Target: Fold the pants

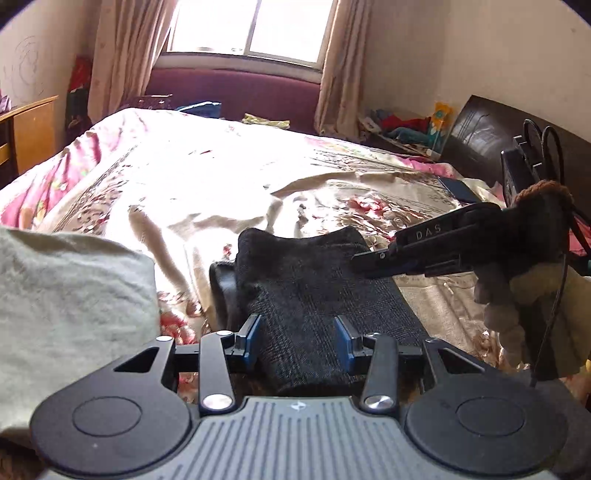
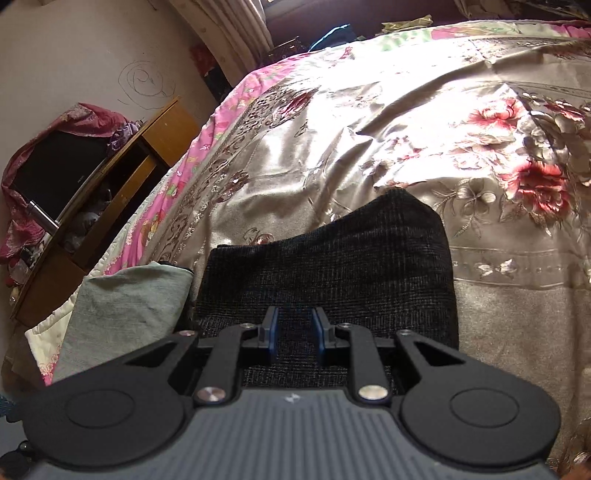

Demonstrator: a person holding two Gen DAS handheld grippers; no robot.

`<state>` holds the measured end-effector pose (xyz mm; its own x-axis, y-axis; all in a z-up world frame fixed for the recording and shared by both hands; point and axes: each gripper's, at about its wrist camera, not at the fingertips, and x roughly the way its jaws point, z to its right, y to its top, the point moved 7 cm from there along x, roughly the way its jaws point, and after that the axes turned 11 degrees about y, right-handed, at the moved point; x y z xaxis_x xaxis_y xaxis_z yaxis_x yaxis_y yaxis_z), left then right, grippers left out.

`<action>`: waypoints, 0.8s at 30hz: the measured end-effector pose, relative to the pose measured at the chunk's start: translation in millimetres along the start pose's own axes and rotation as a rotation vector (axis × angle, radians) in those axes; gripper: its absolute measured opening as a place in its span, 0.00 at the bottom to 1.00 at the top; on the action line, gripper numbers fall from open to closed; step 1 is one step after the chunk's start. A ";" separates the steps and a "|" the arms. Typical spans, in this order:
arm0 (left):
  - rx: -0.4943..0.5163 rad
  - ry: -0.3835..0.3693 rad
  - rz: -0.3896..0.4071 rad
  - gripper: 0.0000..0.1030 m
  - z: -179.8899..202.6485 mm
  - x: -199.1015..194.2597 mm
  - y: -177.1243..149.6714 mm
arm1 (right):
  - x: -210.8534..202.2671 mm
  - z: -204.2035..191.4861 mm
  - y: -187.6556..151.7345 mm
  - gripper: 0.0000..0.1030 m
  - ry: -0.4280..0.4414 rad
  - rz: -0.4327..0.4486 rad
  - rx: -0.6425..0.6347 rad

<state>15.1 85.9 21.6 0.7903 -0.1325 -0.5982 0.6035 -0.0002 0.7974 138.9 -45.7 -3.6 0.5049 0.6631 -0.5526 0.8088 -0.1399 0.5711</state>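
Observation:
The dark checked pants (image 1: 314, 291) lie folded in a thick stack on the floral bedspread (image 1: 184, 177). My left gripper (image 1: 299, 339) is open, its blue-padded fingers straddling the near end of the stack. My right gripper (image 1: 369, 264) reaches in from the right, low over the stack's right edge; its jaws look nearly together there. In the right wrist view the right gripper (image 2: 293, 334) is open with a modest gap, hovering over the pants (image 2: 332, 258), holding nothing.
A pale green folded cloth (image 1: 70, 295) lies left of the pants, also in the right wrist view (image 2: 125, 306). A wooden cabinet (image 2: 110, 206) stands beside the bed. A dark headboard (image 1: 480, 136) is at the right. A window (image 1: 251, 26) is behind.

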 end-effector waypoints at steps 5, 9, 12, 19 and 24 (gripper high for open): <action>0.089 0.121 -0.122 0.56 -0.8 74.3 -3.8 | -11.1 40.4 0.2 0.25 -0.118 0.060 -0.040; 0.014 0.081 -0.198 0.66 -17.8 96.9 -15.3 | -11.7 75.5 -2.1 0.32 -0.082 0.058 0.046; 0.048 0.112 -0.159 0.66 -18.4 85.0 -8.5 | -14.3 87.8 -1.2 0.38 -0.042 0.076 0.078; 0.009 0.062 -0.238 0.76 -21.4 108.5 -11.3 | -11.0 104.6 -9.7 0.44 0.080 0.038 0.161; -0.019 0.029 -0.283 0.97 -18.7 128.4 -18.3 | 15.9 106.8 -12.3 0.57 0.156 0.020 0.192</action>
<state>107.6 87.4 -71.3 0.5925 -0.1013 -0.7992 0.8024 -0.0142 0.5967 169.1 -112.0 -84.1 0.4809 0.7623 -0.4332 0.8491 -0.2818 0.4468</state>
